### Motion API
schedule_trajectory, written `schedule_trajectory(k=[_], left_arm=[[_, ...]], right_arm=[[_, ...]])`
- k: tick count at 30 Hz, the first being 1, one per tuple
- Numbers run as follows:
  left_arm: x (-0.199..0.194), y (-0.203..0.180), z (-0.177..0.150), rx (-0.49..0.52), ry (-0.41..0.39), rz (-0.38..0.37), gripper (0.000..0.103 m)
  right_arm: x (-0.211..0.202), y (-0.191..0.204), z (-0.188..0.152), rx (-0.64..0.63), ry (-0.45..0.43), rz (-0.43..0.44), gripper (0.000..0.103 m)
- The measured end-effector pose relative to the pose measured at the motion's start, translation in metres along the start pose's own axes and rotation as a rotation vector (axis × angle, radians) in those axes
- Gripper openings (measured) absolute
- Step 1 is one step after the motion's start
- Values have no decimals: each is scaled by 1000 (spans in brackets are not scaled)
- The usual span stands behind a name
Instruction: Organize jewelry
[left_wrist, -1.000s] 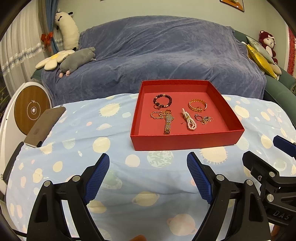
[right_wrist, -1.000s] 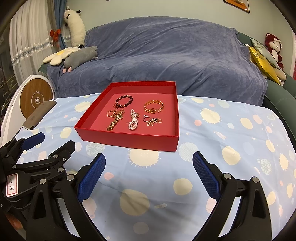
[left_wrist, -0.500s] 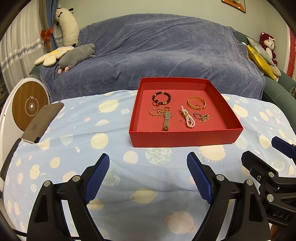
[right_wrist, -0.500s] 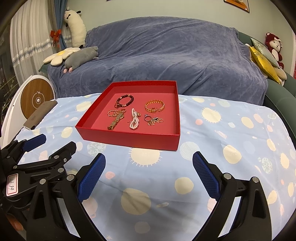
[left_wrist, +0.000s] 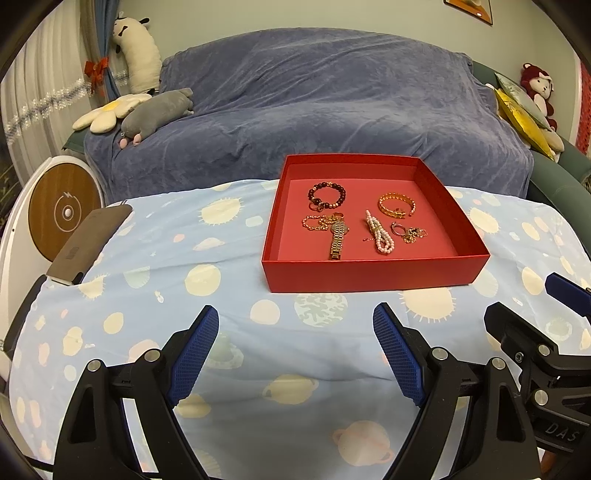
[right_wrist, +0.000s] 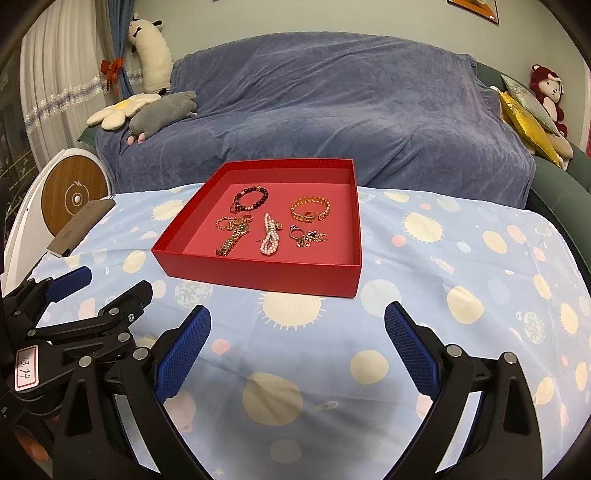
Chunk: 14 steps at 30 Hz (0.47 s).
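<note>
A red tray (left_wrist: 373, 275) (right_wrist: 258, 276) sits on the blue patterned tablecloth. In it lie a dark bead bracelet (left_wrist: 327, 195) (right_wrist: 249, 198), a gold bangle (left_wrist: 396, 205) (right_wrist: 309, 209), a gold watch (left_wrist: 337, 236) (right_wrist: 233, 236), a pearl strand (left_wrist: 380, 236) (right_wrist: 270, 238), and a small ring and chain (left_wrist: 408, 232) (right_wrist: 308, 236). My left gripper (left_wrist: 295, 332) is open and empty, near of the tray. My right gripper (right_wrist: 297, 332) is open and empty, also near of the tray. Each shows in the other's view (left_wrist: 532, 314) (right_wrist: 92, 295).
A covered blue sofa (left_wrist: 314, 110) stands behind the table with plush toys (left_wrist: 147, 110) at left and cushions (left_wrist: 524, 110) at right. A brown flat case (left_wrist: 88, 240) lies on the table's left edge. A round white and wood device (left_wrist: 62, 214) stands to the left.
Both views have shifted slightly: the tray sits a little lower and the scene has drifted, so both grippers moved a little. Both stay open and empty.
</note>
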<state>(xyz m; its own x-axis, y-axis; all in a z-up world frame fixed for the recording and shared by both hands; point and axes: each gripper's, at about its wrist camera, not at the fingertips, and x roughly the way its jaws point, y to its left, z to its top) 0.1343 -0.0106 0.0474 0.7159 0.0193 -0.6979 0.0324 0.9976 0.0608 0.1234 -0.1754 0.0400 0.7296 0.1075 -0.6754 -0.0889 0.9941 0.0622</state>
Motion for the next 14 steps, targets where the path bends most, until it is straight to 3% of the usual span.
schedule_trajectory(k=[14], left_arm=[[0, 1, 0, 3, 6, 1, 83]], right_arm=[[1, 0, -1, 3, -1, 0, 94]])
